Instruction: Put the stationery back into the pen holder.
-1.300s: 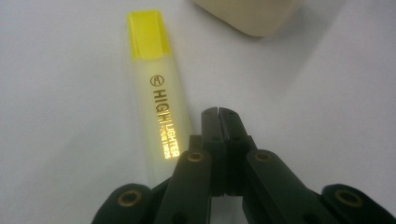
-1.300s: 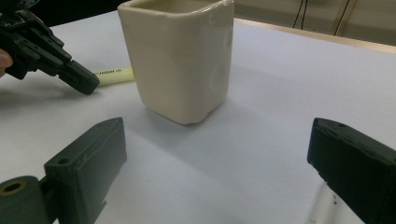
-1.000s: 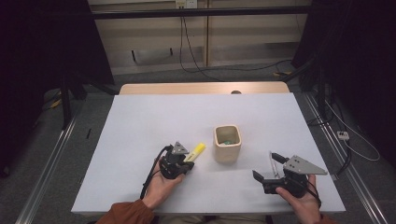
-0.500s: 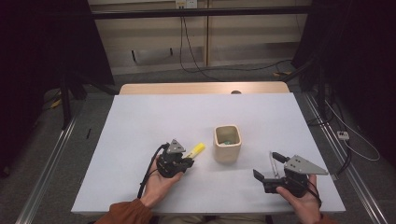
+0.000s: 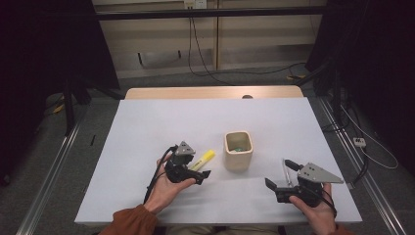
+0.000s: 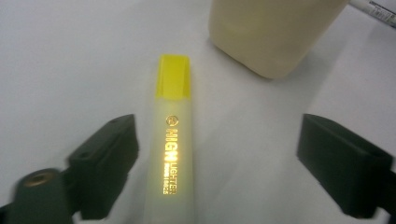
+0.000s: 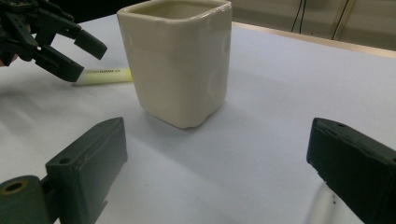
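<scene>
The yellow highlighter [image 6: 172, 140] is seen lying flat on the white bench [image 5: 147, 127], just beside the cream ceramic cup [image 5: 238, 150], its cap end pointed toward the cup. The left gripper [image 5: 201, 174] has just been opened; its fingers [image 6: 105, 163] are spread wide, with the highlighter between them but not pressed by either pad. The right gripper [image 5: 279, 176] is held near the bench edge, its fingers likewise wide and nothing held (a slim pen [image 5: 284, 171] lies just beside it). A risk is judged: the highlighter sits off-centre, close to one finger, so closing could push or roll it sideways. If swung carelessly, the cup could be struck and tipped.
</scene>
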Demonstrator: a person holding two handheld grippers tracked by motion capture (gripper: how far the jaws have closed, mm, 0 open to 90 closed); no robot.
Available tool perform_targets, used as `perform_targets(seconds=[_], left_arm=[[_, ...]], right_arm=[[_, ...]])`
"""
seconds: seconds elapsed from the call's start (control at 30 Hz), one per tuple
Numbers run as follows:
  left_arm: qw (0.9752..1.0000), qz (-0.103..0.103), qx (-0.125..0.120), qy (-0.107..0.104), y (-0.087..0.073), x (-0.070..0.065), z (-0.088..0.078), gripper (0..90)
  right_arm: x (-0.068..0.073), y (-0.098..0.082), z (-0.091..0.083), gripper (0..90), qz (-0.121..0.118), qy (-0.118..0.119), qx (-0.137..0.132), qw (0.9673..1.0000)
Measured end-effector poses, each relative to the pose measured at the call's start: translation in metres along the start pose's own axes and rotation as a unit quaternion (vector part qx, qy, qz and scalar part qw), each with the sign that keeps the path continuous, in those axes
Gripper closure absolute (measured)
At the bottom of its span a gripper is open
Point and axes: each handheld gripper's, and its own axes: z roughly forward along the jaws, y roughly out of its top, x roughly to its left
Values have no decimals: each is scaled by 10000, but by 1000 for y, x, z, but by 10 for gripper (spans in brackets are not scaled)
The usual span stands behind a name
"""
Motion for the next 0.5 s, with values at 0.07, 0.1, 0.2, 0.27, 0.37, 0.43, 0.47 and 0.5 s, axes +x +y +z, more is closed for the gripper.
perform_targets(seconds=[0.07,0.1,0.2,0.27,0.37,0.43,0.47,0.5], left_arm=[[10000,-25,-13,41,4,1,-1,117],[9999,-69,26,82,6,2,-2,110],[9996,-178,165,170,11,8,0,92],[9994,-131,284,117,14,12,4,93],[9989,-79,437,173,18,17,10,117],[9985,-112,520,145,21,20,13,119],[9983,-98,551,149,23,21,14,120],[9982,-101,560,162,25,22,16,120]], right_arm=[[0,0,0,46,-5,10,6,10000],[0,0,0,46,-4,9,8,10000],[-1,0,1,46,10,5,6,10000],[-1,0,1,46,10,12,12,10000],[0,0,1,46,22,35,38,10000],[0,0,2,46,15,38,36,10000],[0,0,2,46,15,38,33,10000],[-1,0,2,46,22,36,40,10000]])
